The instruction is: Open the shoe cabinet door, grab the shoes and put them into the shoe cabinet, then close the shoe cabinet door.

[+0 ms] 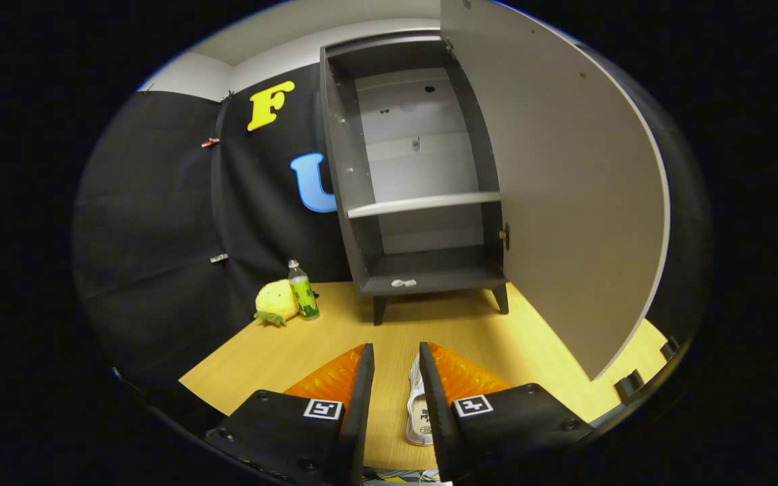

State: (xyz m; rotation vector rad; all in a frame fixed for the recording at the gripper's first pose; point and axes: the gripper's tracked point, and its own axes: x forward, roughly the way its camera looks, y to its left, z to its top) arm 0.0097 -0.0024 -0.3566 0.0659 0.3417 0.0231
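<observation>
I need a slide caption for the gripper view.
Open gripper over a white shoe, facing the shoe cabinet with its door open.

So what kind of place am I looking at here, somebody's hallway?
More likely a staged test booth than a home: black cloth hangs as the wall, and a small shoe cabinet stands door-open on a bare wooden floor. A white shoe lies between the open tongs.

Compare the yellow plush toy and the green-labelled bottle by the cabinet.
The yellow plush toy is squat, rounded and soft, slumped on the wooden floor; the green-labelled plastic bottle stands upright, slim and taller. Both sit touching, left of the open dark shoe cabinet, far beyond the open gripper.
</observation>
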